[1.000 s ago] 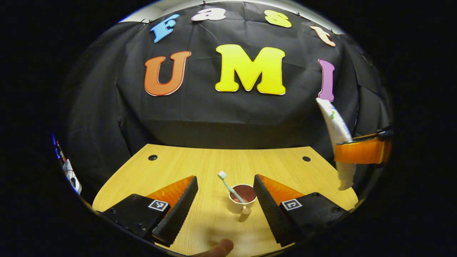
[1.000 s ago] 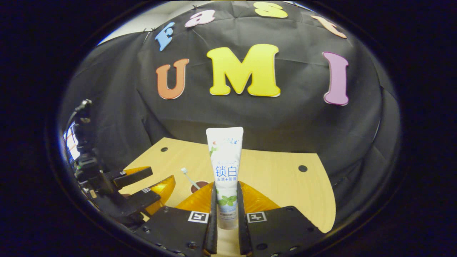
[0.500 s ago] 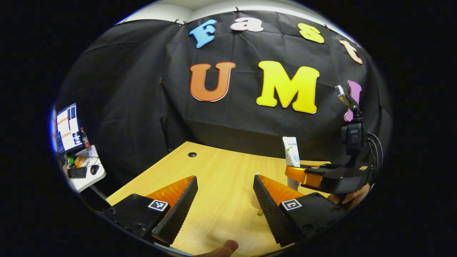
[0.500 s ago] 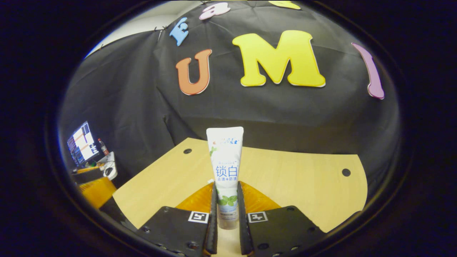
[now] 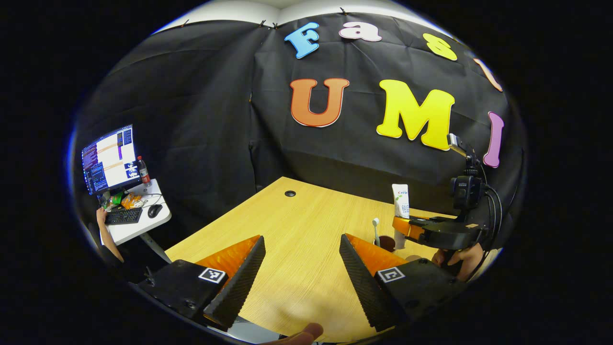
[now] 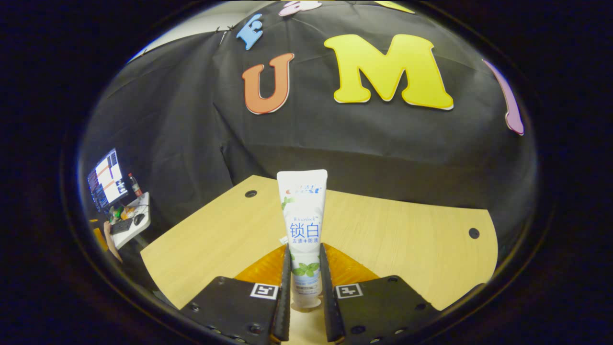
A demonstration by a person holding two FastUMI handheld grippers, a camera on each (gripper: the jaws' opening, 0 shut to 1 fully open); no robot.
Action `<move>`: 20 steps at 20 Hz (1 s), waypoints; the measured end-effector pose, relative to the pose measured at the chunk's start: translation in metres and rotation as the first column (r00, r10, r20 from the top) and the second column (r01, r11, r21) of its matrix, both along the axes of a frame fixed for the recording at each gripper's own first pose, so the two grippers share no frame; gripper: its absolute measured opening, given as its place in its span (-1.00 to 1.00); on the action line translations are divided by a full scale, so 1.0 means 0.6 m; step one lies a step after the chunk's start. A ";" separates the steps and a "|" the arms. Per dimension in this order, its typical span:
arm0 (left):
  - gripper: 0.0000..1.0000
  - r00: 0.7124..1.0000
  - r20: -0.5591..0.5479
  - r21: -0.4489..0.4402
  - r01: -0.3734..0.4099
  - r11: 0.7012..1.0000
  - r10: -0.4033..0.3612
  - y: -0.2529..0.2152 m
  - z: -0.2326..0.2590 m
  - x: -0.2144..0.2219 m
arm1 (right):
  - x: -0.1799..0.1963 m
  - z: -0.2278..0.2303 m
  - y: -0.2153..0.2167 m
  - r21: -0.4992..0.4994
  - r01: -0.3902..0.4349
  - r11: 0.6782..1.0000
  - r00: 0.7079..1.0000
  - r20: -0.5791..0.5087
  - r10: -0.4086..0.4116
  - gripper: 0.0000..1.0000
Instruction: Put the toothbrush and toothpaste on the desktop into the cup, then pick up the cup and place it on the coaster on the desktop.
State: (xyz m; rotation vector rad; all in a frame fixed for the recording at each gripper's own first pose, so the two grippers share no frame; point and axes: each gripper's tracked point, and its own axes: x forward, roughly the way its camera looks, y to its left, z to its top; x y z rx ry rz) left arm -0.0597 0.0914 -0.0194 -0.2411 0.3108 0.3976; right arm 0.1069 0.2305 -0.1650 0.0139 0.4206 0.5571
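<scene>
My right gripper (image 6: pixel 304 249) is shut on the white toothpaste tube (image 6: pixel 302 225), which stands upright between its fingers, cap end down. In the left gripper view the same right gripper (image 5: pixel 407 226) holds the tube (image 5: pixel 400 201) just above the cup (image 5: pixel 387 243) at the desk's right side. The cup's dark red inside shows; my own finger hides its lower part. A toothbrush (image 5: pixel 376 230) stands in the cup, bristle head up. My left gripper (image 5: pixel 301 239) is open over bare desk, well to the left of the cup, with nothing between its fingers.
The wooden desk (image 5: pixel 297 225) has round cable holes (image 5: pixel 289 193) near its far corners. Off its left edge stands a small white table (image 5: pixel 134 220) with a monitor, keyboard, mouse and bottle. A hand (image 5: pixel 459 258) holds the right gripper.
My left gripper has swung away to the left, so the cup passed from between its fingers to the right. The right gripper has brought the toothpaste in above the cup.
</scene>
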 end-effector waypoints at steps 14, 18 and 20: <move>0.96 0.984 -0.041 -0.037 0.169 0.985 -0.171 -0.049 -0.037 0.065 | -0.018 0.006 -0.023 -0.001 0.012 1.000 1.000 0.005 -0.012 0.55; 0.96 0.953 -0.092 -0.085 0.280 0.956 -0.288 -0.096 -0.075 0.111 | -0.043 0.072 -0.073 0.027 0.050 0.998 0.996 0.071 -0.052 0.97; 0.96 0.931 -0.130 -0.107 0.328 0.939 -0.340 -0.123 -0.098 0.134 | -0.054 0.105 -0.107 0.045 0.080 0.996 0.992 0.097 -0.084 0.90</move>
